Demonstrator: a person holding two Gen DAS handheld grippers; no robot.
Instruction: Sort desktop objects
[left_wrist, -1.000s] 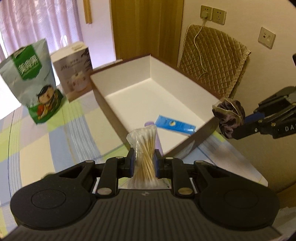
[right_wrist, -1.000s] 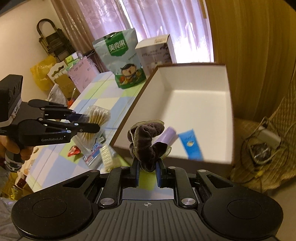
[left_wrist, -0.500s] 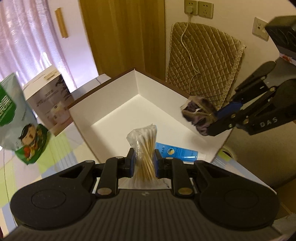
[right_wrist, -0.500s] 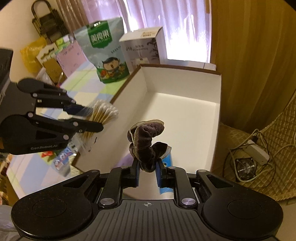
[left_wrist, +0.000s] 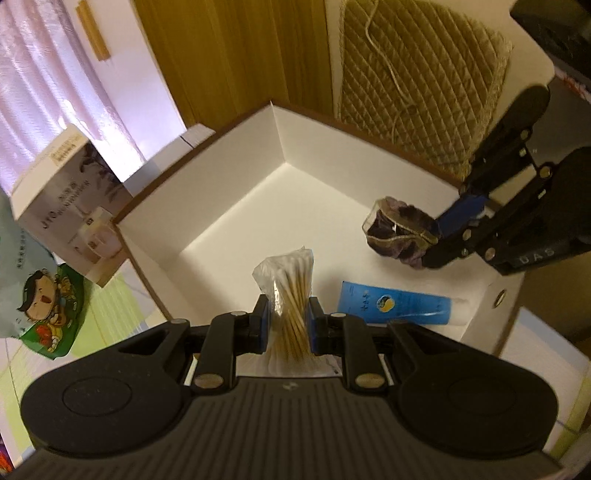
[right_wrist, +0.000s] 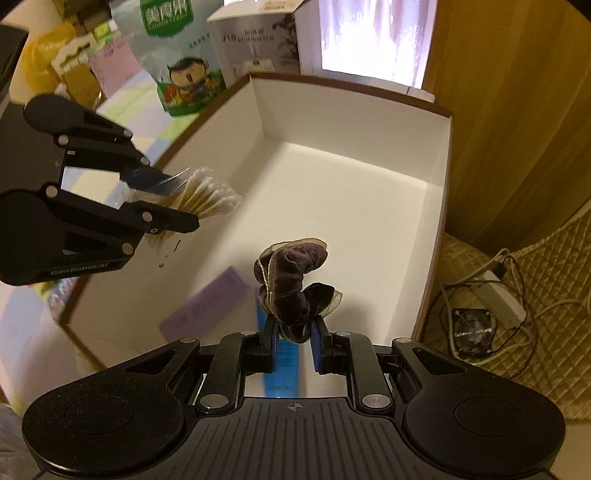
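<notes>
My left gripper (left_wrist: 285, 317) is shut on a clear bag of cotton swabs (left_wrist: 290, 291) and holds it above the near part of the white box (left_wrist: 236, 173). The bag also shows in the right wrist view (right_wrist: 207, 195). My right gripper (right_wrist: 293, 339) is shut on a dark purple hair scrunchie (right_wrist: 291, 288) and holds it over the box (right_wrist: 439, 206); the scrunchie shows in the left wrist view (left_wrist: 400, 232). A blue tube (left_wrist: 395, 304) and a purple flat item (right_wrist: 207, 302) lie on the box floor.
A green snack bag (left_wrist: 40, 299) and a white carton (left_wrist: 70, 206) stand on the checked tablecloth left of the box. A quilted cushion (left_wrist: 417, 81) leans on the wall behind. Cables and a small fan (right_wrist: 474, 328) lie beside the box.
Both grippers have moved forward over the box with their loads. The swab bag and the scrunchie now hang above the box floor.
</notes>
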